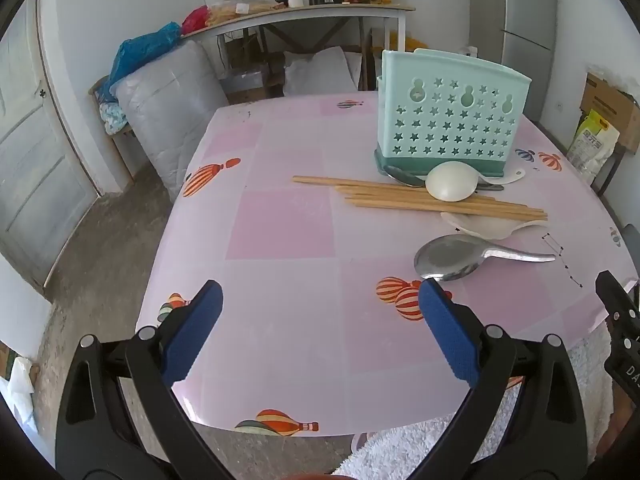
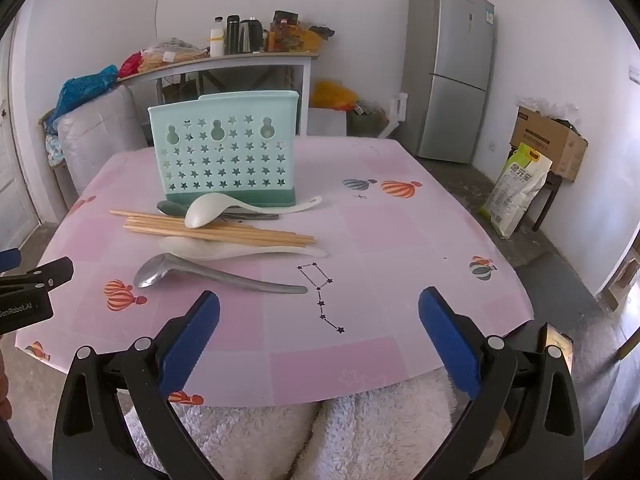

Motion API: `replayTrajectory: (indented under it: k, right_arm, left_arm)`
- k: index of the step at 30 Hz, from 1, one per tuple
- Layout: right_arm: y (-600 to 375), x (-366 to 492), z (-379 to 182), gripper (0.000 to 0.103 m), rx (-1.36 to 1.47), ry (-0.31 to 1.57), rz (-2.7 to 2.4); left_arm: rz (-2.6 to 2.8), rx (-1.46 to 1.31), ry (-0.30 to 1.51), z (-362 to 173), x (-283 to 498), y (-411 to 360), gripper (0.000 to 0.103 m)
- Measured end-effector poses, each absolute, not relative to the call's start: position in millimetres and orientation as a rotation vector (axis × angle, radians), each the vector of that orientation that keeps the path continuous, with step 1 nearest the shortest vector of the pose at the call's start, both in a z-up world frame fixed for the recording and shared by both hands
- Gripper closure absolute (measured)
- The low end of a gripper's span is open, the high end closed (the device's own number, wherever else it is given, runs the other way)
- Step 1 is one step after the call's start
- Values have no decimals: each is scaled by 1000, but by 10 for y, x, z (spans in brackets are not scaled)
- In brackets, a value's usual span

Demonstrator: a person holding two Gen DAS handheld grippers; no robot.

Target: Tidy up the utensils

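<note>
Both grippers, left (image 1: 320,308) & right (image 2: 319,316), wide open, holding nothing. Start w/ nearest steel spoon (image 2: 208,276): pinch handle, then drop into mint star-cut plastic caddy (image 2: 226,148).

Glossy metal spoon (image 2: 208,276), matt wooden chopsticks (image 2: 216,232), perforated plastic holder (image 2: 224,148), smooth glossy tablecloth (image 2: 400,248).

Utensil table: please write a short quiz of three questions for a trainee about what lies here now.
1. True or false: the wooden chopsticks already stand inside the mint green utensil holder.
2. Which utensil lies nearest the table's near edge? A) metal spoon B) white spoon C) chopsticks
3. Fill in: both tools have their jaws ____.

Key
1. False: they lie on the table in front of the holder.
2. A: the metal spoon.
3. Open: the left tool and the right tool hold nothing.
</note>
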State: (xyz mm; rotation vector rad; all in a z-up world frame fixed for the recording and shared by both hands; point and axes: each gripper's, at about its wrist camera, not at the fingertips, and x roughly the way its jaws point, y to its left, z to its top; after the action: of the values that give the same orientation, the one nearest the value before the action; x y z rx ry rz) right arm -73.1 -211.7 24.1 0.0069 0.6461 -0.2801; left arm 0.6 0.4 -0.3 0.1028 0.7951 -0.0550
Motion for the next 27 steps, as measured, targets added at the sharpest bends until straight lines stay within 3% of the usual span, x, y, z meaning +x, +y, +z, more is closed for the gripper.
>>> replayTrajectory:
  k: [27]
  right_arm:
    - [-2077,-705,282,6,-7,637,-274]
  left_arm:
    - [-58,91,803,-33,60,5,9]
